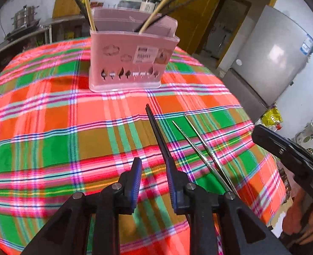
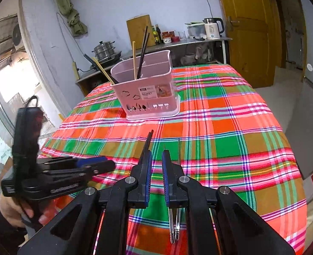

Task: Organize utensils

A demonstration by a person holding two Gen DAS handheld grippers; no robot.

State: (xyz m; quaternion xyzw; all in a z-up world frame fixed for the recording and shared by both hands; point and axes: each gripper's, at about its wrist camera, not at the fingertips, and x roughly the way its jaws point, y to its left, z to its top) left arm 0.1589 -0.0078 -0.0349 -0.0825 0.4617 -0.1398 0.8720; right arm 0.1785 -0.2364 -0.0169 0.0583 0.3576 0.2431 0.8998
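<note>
A pink utensil basket (image 1: 133, 59) (image 2: 150, 93) stands on the plaid tablecloth with wooden and black chopsticks upright in it. A pair of black chopsticks (image 1: 157, 131) (image 2: 149, 140) lies on the cloth, and a pair of metal chopsticks (image 1: 201, 148) (image 2: 174, 223) lies just right of it. My left gripper (image 1: 154, 170) (image 2: 112, 166) hangs low over the cloth, open, with nothing between its jaws; the black pair runs along its right finger. My right gripper (image 2: 156, 159) (image 1: 284, 148) hovers over both pairs, its jaws drawn to a narrow slit with nothing in it.
The round table's edge (image 2: 294, 170) drops off close on the right and near sides. A grey fridge (image 1: 273, 63) and a yellow door (image 2: 252, 31) stand beyond. A counter with pots and a kettle (image 2: 213, 27) lines the back wall. A hand (image 2: 10, 210) holds the left gripper.
</note>
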